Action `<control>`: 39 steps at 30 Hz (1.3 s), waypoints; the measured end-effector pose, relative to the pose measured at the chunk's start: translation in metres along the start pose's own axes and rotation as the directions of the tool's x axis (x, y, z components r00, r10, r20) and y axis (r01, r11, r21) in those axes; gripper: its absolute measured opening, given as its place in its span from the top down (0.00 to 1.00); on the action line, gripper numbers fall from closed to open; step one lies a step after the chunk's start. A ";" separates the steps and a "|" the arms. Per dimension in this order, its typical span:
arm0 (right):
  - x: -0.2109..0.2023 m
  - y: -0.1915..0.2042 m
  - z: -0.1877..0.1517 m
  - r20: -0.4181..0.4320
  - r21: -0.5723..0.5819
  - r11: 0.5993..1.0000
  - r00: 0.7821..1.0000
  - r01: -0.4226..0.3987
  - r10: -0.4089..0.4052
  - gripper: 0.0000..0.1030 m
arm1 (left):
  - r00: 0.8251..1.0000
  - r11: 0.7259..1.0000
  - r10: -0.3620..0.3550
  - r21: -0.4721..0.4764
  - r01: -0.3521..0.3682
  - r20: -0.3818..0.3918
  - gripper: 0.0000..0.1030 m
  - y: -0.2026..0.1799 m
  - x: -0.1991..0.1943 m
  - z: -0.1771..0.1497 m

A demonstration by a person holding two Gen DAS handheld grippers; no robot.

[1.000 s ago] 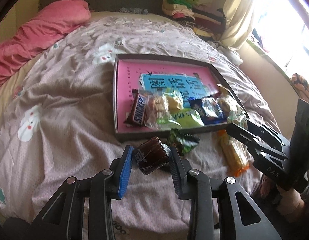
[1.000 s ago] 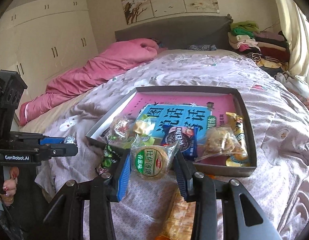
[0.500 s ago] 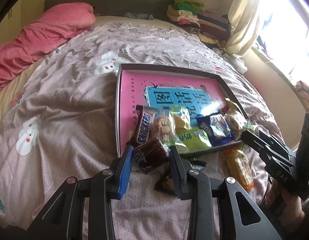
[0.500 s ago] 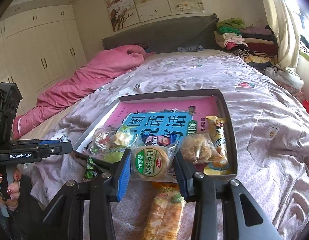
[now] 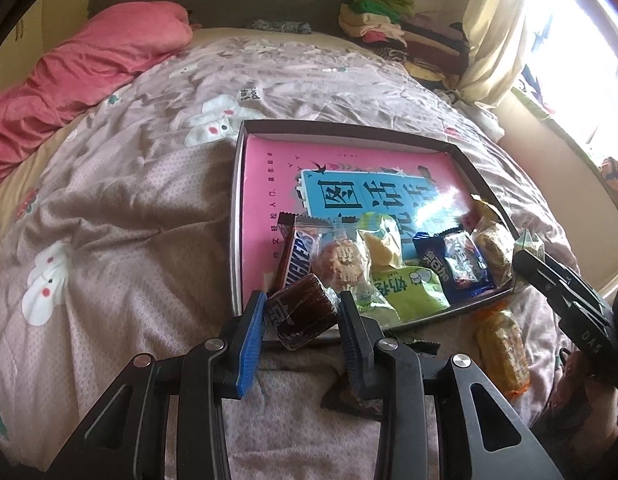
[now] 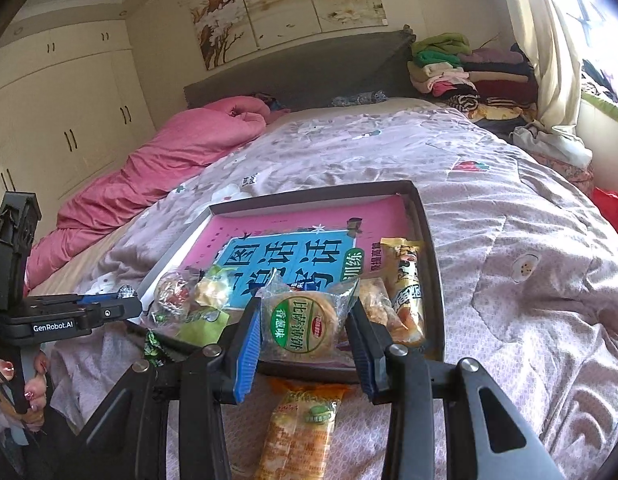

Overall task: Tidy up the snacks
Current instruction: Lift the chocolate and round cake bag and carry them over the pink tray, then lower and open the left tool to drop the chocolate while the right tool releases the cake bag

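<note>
A Snickers bar lies at the near left of the shallow box on the bed, beside a blue Oreo pack. The left claw, marked GenRobot.AI, pinches a dark brown wrapped cake over the box's near edge. The right claw clamps a round green-labelled biscuit pack above the near rim.

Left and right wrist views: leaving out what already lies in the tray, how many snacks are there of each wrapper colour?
Dark brown: 1, block in left gripper
Clear with green label: 1, cracker pack in right gripper
Orange: 1, packet on the quilt
Dark green: 1, wrapper on the quilt
Total: 4
</note>
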State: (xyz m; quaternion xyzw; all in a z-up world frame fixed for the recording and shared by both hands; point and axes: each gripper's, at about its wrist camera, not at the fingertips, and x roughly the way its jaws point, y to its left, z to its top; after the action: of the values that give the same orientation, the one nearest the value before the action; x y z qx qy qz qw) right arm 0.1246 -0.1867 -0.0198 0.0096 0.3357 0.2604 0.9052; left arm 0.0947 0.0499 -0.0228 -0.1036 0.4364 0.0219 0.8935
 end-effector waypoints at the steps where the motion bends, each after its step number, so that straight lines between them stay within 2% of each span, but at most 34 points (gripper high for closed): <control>1: 0.002 0.001 0.000 0.000 -0.004 1.000 1.000 0.005 -0.005 0.60 | 1.000 1.000 0.001 0.002 -0.001 -0.002 0.64 0.000 0.002 0.000; 11: 0.013 0.007 -0.002 -0.014 -0.024 1.000 1.000 0.013 -0.013 0.60 | 1.000 1.000 -0.002 0.001 0.002 -0.017 0.64 -0.001 0.014 0.000; 39: 0.042 0.036 -0.007 -0.059 -0.133 0.990 0.998 -0.038 0.030 0.60 | 0.999 0.999 -0.019 0.027 0.019 -0.030 0.64 -0.011 0.028 0.003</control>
State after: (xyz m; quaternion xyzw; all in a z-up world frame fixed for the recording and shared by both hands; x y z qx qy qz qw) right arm 0.1307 -0.1369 -0.0439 -0.0528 0.3430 0.2980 0.8893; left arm 0.1160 0.0383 -0.0410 -0.0957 0.4491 0.0059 0.8883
